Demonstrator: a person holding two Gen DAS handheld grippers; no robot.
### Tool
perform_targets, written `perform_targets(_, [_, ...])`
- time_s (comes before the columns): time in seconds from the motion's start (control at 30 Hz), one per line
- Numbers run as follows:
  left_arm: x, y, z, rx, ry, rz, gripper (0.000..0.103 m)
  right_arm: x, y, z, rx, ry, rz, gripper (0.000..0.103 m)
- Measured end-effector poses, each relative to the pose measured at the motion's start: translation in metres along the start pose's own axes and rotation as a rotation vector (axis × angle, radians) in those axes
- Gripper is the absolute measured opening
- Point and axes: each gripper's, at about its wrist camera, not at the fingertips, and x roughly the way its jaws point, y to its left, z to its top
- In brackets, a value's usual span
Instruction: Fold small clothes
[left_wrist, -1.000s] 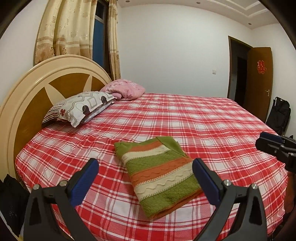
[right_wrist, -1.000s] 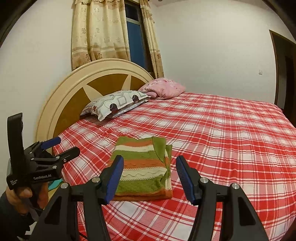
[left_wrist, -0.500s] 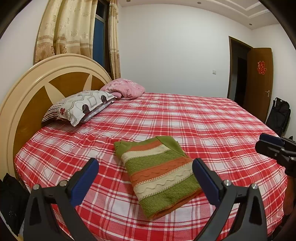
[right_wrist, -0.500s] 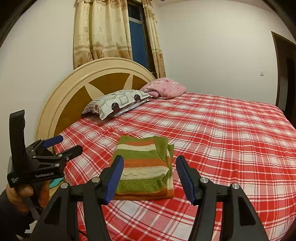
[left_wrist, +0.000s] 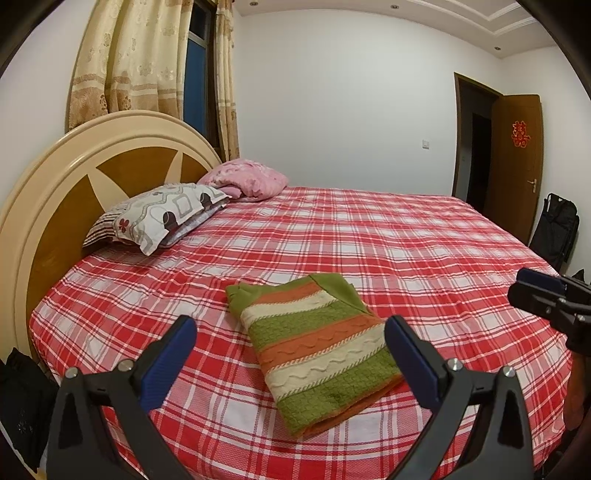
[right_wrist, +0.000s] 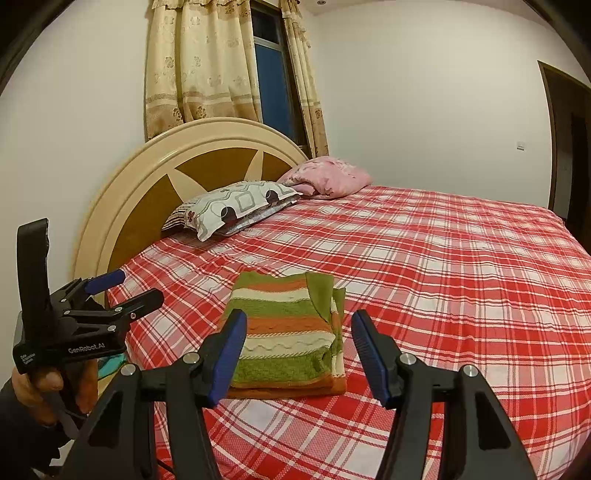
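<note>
Folded striped sweater (left_wrist: 317, 350), green, orange and cream, lies flat on the red plaid bed (left_wrist: 406, 243), lower centre of both views, nearer the headboard (left_wrist: 55, 192) side. Left claw (left_wrist: 291, 350) at bottom of left wrist view, jaws spread wide, nothing between the pads, held above and short of the sweater, not touching it. Right claw (right_wrist: 295, 350) at bottom of right wrist view, jaws apart and empty, also clear of the sweater. Left claw seen again at lower left of right wrist view, gripped by a hand (right_wrist: 44, 384). Patterned pillow (left_wrist: 162, 218) and pink pillow (left_wrist: 247, 181) at upper left by headboard. Curtains (left_wrist: 140, 62) upper left, open door (left_wrist: 517, 162) at right edge.
</note>
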Motion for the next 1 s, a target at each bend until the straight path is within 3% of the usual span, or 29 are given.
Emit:
perform_targets(0.63, [-0.013,-0.003,0.01,-0.001,-0.074,0.001,0.103,-0.007,0.004,-0.002,-0.014,-0.045,-0.021,0.06])
perform_targets(1.0, [-0.004,-0.003,0.004,0.009,-0.036,-0.014,0.103,-0.004,0.007,-0.006,-0.025,-0.035,-0.019,0.06])
